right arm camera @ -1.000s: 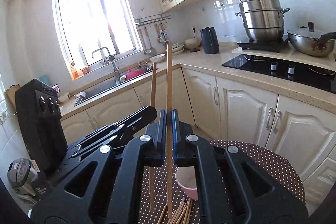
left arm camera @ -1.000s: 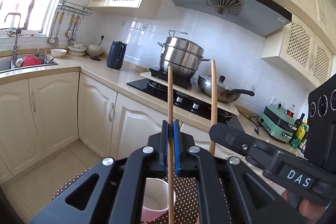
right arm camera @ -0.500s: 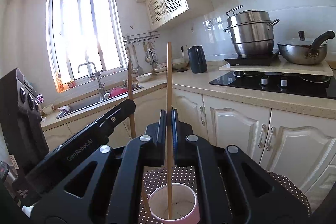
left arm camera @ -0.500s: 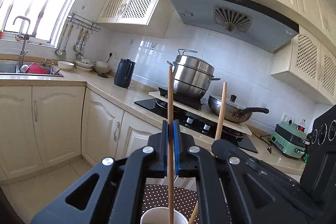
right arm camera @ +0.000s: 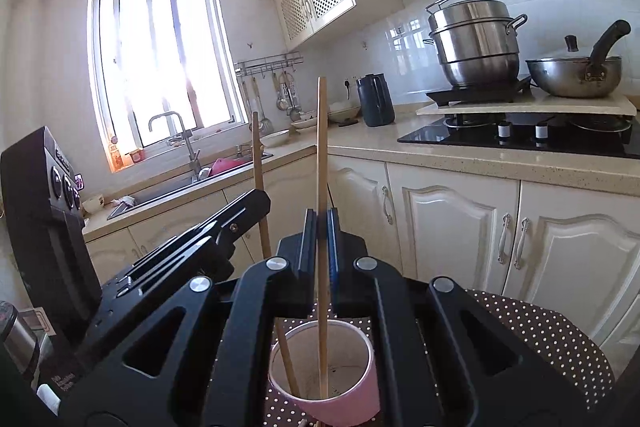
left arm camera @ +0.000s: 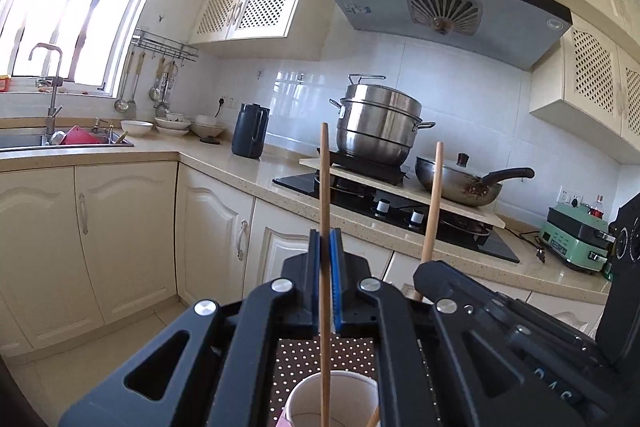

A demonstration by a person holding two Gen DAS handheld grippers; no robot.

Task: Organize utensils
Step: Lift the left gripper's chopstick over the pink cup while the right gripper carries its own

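Left tool (left arm camera: 325,283): jaws pressed together on a chopstick (left arm camera: 324,195), held upright; lower end was inside the cup (left arm camera: 332,401).
Right tool (right arm camera: 319,255): jaws pinched a second chopstick (right arm camera: 321,155), also upright, tip down in the cup (right arm camera: 324,375) near its floor.
Why held so: mid-shaft grip kept each stick vertical, likely so it could drop straight through the narrow mouth without tipping the cup.
Tools relative: close side by side over the same cup; each camera caught the other's stick, leaning slightly.
Cup: pink outside, white inside, upright, directly below both tools.
Step judged: both sticks part-way in, not yet let go; release looked next.
Risk: letting go with a stick tilted could lever the light cup over.
Spares: more stick ends (right arm camera: 308,423) just showed at the bottom edge by the cup; count unclear.
Desk (right arm camera: 552,331): brown cloth with white dots, cup standing on it.
Room: cream kitchen cabinets, stone counter, sink under a bright window, black hob with steel pot (left arm camera: 380,123) and wok, hood above.
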